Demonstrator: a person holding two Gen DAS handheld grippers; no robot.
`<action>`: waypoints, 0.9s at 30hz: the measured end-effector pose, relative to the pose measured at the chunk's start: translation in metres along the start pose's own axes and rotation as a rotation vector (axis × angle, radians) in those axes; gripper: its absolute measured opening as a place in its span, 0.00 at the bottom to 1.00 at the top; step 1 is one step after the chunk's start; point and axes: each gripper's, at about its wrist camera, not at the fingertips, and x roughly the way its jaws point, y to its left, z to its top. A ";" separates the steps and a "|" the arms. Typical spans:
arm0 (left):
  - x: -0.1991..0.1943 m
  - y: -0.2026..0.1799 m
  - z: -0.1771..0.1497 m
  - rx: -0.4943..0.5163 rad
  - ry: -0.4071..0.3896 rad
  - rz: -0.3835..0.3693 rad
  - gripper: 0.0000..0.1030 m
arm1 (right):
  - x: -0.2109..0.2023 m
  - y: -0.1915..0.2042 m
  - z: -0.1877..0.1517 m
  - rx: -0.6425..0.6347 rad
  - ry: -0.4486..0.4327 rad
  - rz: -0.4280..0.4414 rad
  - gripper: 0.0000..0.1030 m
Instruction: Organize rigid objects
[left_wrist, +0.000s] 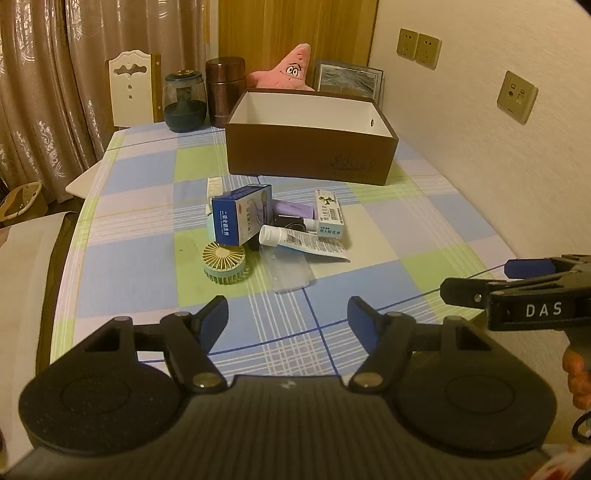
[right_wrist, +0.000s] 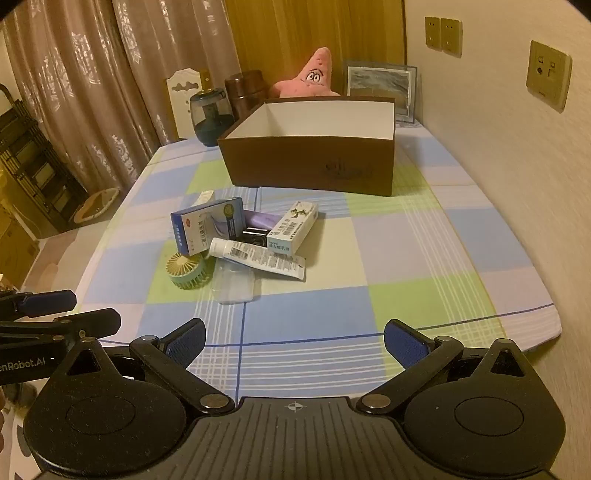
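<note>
**Brown box empty, little pile still out on the checked cloth**

Brown cardboard on the outside, plain white inside: that was the box we had sitting toward the far end of the table, open on top with nothing showing in it. The tablecloth was a blue, green and cream check.

The stuff to sort was heaped in one small cluster in front of the box, well apart from both tongs. We could make out:

- a blue and white carton propped at a tilt on top of the pile
- a mint green mini fan with a cream grille, lying just beside the carton's near corner
- a white tube with a barcode, lying flat, cap toward the carton
- a slim white and green box resting on the right of the heap
- a clear plastic case flat on the cloth, nearest to us, partly under the tube
- something purple wedged between the two cartons, too buried to tell what it was

Left gripper hung over the near edge of the cloth with its blue pads spread wide and nothing between them. Right gripper was the same deal, jaws as wide as they go, empty, hovering over the near edge beside the left one.

Behind the box stood a pink star plush, a brown canister, a dark glass jar and a framed picture against the wall.
</note>
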 end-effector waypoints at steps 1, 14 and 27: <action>0.000 0.000 0.000 0.000 0.000 0.000 0.67 | 0.000 0.000 0.000 0.001 0.000 0.000 1.00; 0.000 0.000 0.000 0.001 -0.002 0.001 0.67 | 0.000 0.001 0.001 -0.002 -0.004 0.001 1.00; 0.000 0.000 0.000 0.000 -0.003 0.001 0.67 | -0.001 0.003 0.000 -0.002 -0.007 0.003 1.00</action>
